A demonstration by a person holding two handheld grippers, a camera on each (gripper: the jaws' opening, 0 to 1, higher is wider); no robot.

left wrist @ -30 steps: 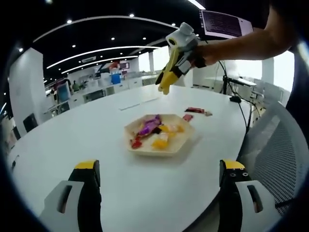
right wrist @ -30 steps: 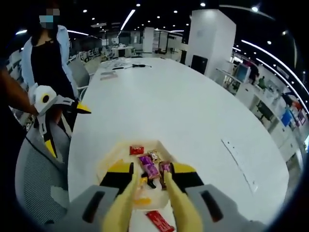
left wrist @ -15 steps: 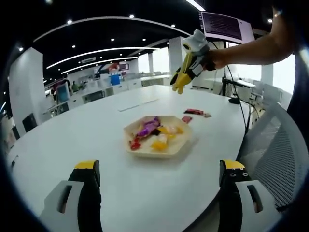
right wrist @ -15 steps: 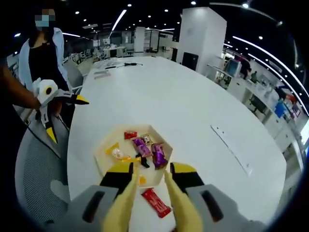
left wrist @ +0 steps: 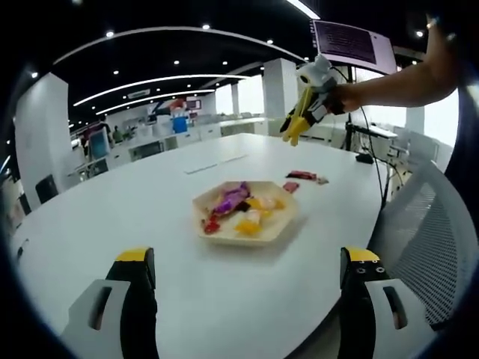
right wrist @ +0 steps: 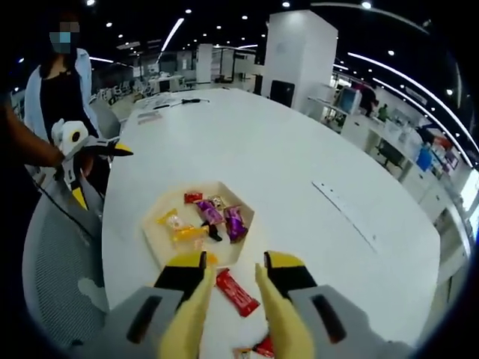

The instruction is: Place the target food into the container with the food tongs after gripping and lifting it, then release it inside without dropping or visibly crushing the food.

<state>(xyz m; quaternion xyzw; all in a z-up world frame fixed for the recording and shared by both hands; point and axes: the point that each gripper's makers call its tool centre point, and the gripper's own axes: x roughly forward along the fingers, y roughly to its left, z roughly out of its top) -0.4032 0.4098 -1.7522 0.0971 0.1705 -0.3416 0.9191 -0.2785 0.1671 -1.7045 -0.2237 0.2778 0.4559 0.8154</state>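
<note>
Right gripper [right wrist: 232, 288] is lifted back from tray [right wrist: 153, 239]; tongs [right wrist: 224, 321] are held, tips parted, nothing pinched. Red candy [right wrist: 236, 292] is seen below on table [right wrist: 299, 179] (outside tray), likely next pick. Left gripper [left wrist: 243, 288] is kept open, idle.

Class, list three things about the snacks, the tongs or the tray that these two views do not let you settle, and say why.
1. Printing on the wrapped snacks in the hexagonal tray: too small in both views.
2. The second red bar in the right gripper view: partly covered by the tongs and cut off at the bottom edge.
3. The tongs' tips in the left gripper view: too small to tell whether they are open or shut.
</note>
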